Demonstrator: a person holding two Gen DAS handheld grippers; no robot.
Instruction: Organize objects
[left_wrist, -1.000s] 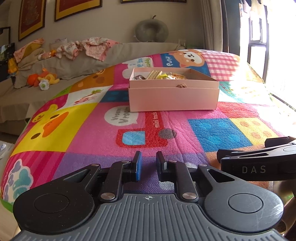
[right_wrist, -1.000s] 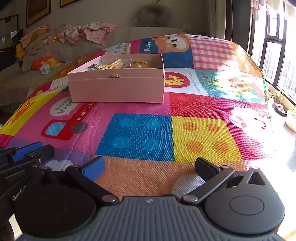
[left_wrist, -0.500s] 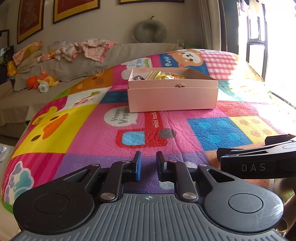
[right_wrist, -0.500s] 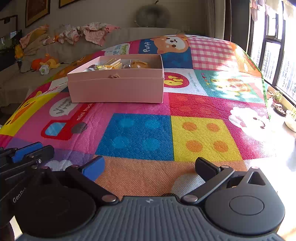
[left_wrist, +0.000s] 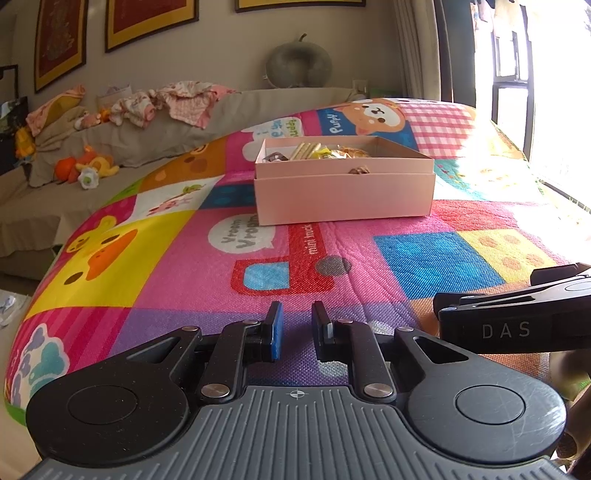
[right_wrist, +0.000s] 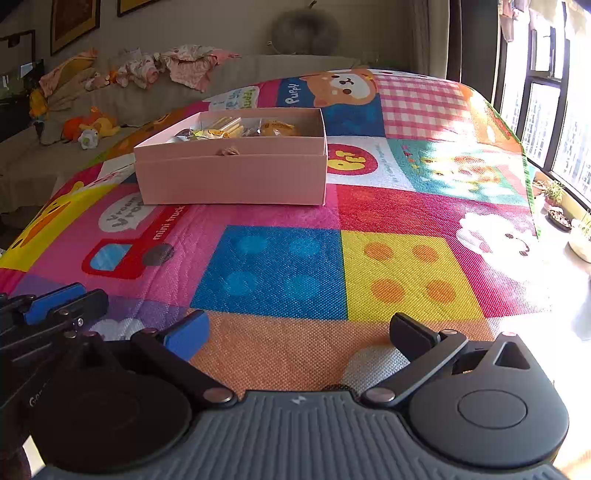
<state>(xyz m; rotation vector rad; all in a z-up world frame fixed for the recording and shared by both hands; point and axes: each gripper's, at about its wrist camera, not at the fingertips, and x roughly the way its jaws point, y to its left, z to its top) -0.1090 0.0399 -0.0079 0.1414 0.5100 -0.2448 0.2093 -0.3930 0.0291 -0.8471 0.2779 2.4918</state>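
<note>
A pink open box (left_wrist: 343, 184) stands on the colourful play mat (left_wrist: 184, 258), well ahead of both grippers; it also shows in the right wrist view (right_wrist: 232, 173). Inside lie several small packets and snacks (right_wrist: 229, 127). My left gripper (left_wrist: 296, 325) hovers low over the mat's near edge, its jaws nearly together with a narrow gap and nothing between them. My right gripper (right_wrist: 299, 332) is wide open and empty, beside the left one. Each gripper shows in the other's view: the right (left_wrist: 509, 317), the left (right_wrist: 55, 306).
A beige sofa (left_wrist: 110, 147) with clothes and soft toys runs along the far left. A grey neck pillow (left_wrist: 298, 61) sits by the wall. Windows and potted plants (right_wrist: 554, 195) are on the right. The mat ends just below the grippers.
Both views have shifted very slightly; the box sits a touch lower and left in frame. Neither gripper's jaws have moved.
</note>
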